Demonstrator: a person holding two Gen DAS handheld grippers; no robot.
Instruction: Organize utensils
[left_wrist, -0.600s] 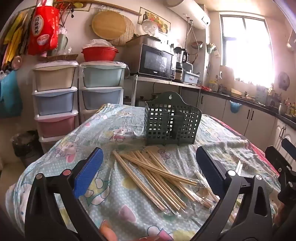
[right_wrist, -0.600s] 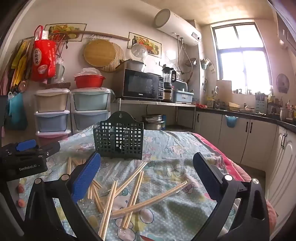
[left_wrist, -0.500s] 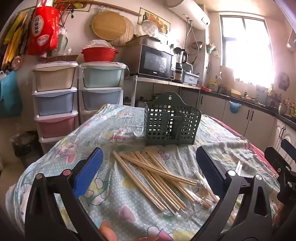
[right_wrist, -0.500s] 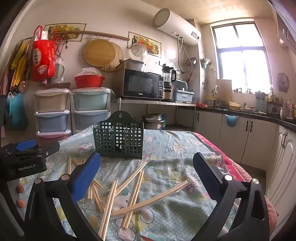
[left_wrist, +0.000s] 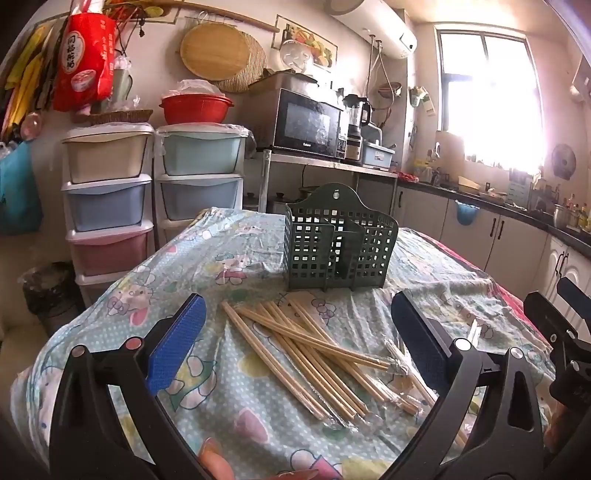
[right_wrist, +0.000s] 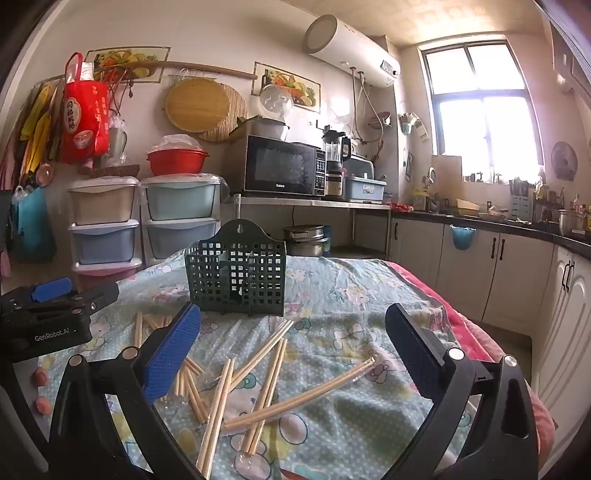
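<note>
Nearest the left wrist camera, the left gripper stands with its black plastic arms spread wide, the blue, finely ribbed pads holding nothing; the right gripper is spread just as wide and equally empty, hovering above the table. Between and just beyond both sets of fingers lies a loose scatter of slim, pale bamboo chopsticks — straight round sticks, some crossing one another, several sheathed in clear crinkled plastic sleeves that glint at their tips. They rest flat on a mint-green cotton tablecloth printed with white dots and cartoon cats, slightly rumpled under a glossy transparent film. Farther back, upright on the same cloth and apart from the sticks, stands the dark green plastic utensil holder: a boxy basket with square-grid perforated walls, inner dividers and an arched back plate with a hanging hole — its compartments look empty. Beyond the table stand stacked pastel plastic drawers, a red plastic basin and a black glass-fronted microwave.
</note>
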